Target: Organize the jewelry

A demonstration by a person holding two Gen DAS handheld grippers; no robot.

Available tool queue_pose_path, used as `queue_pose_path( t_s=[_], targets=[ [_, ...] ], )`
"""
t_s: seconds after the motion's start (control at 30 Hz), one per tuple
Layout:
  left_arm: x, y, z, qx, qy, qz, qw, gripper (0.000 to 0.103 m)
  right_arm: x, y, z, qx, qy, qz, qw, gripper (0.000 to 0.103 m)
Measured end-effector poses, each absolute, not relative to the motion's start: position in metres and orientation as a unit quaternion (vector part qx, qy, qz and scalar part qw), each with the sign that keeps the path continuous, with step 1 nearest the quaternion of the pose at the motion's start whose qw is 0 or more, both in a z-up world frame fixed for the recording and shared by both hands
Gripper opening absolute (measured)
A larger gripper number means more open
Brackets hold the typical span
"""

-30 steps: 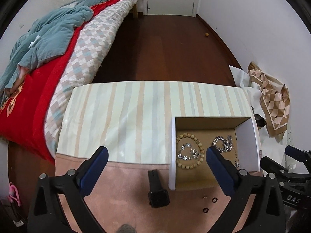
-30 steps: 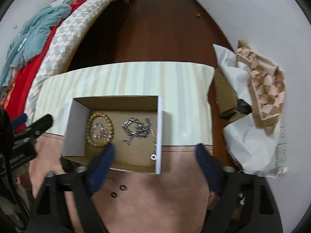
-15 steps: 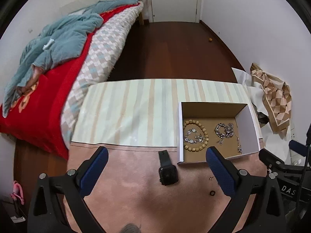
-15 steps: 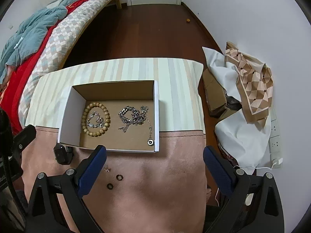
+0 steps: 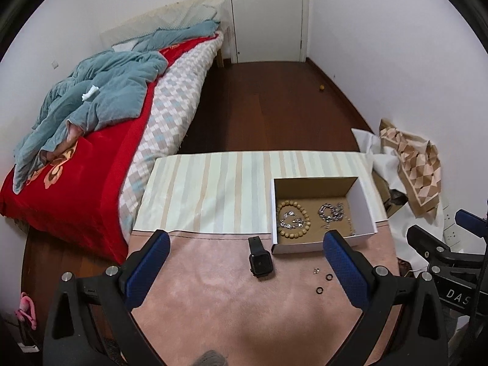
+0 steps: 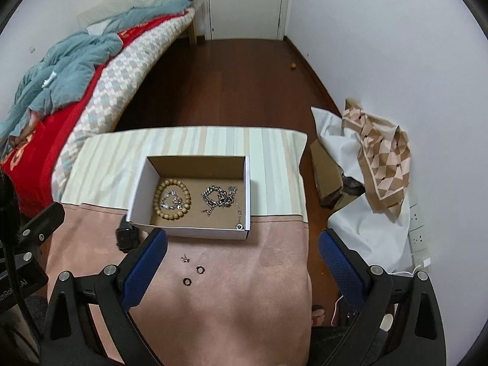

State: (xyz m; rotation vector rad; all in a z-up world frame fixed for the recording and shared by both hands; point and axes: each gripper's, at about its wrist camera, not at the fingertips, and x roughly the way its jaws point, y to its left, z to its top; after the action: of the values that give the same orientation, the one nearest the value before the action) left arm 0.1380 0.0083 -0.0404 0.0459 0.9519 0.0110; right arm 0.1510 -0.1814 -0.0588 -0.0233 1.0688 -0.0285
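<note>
An open cardboard box [image 5: 364, 201] [image 6: 138, 192] stands on the table. In it lie a wooden bead bracelet [image 6: 172, 199] [image 5: 293, 219] around a silver piece, and a silver chain [image 6: 220, 199] [image 5: 331, 212]. A black smartwatch [image 5: 260, 263] [image 6: 125, 238] lies left of the box. Two black rings [image 6: 199, 270] [image 6: 186, 281] [image 5: 328, 277] and a small silver stud [image 6: 184, 258] [image 5: 316, 271] lie on the pink cloth in front of the box. My left gripper [image 5: 247, 270] and right gripper [image 6: 242, 268] are both open and empty, held above the table's near side.
The table carries a pink cloth [image 6: 228, 305] in front and a striped cloth [image 5: 213, 195] behind. A bed [image 5: 91, 140] stands at the left. Paper and a patterned cloth [image 6: 381, 158] lie on the floor at the right. A white door [image 5: 265, 15] is at the back.
Both grippers have pulled back and risen from the box, so more of the table and room shows. The jewelry has not moved.
</note>
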Motion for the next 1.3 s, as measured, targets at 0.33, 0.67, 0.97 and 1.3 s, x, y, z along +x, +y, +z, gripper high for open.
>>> queue_pose_path(
  t_s=[0.33, 0.67, 0.97, 1.3],
  targets=[
    [0.107, 0.01, -0.019, 0.006, 0.44, 0.0, 0.898, 0.103, 0.109, -0.181, -0.014, -0.007, 0.471, -0.011, 0.882, 0.101],
    [0.097, 0.039, -0.072, 0.004, 0.451, 0.082, 0.889, 0.103, 0.1, -0.187, -0.06, 0.046, 0.5, 0.017, 0.865, 0.101],
    [0.111, 0.066, -0.152, 0.009, 0.531, 0.123, 0.838, 0.103, 0.11, -0.181, -0.186, 0.114, 0.578, 0.045, 0.807, 0.077],
    [0.162, 0.034, -0.198, -0.021, 0.573, 0.073, 0.816, 0.102, 0.111, -0.168, -0.243, 0.127, 0.592, 0.033, 0.795, 0.06]
  ],
)
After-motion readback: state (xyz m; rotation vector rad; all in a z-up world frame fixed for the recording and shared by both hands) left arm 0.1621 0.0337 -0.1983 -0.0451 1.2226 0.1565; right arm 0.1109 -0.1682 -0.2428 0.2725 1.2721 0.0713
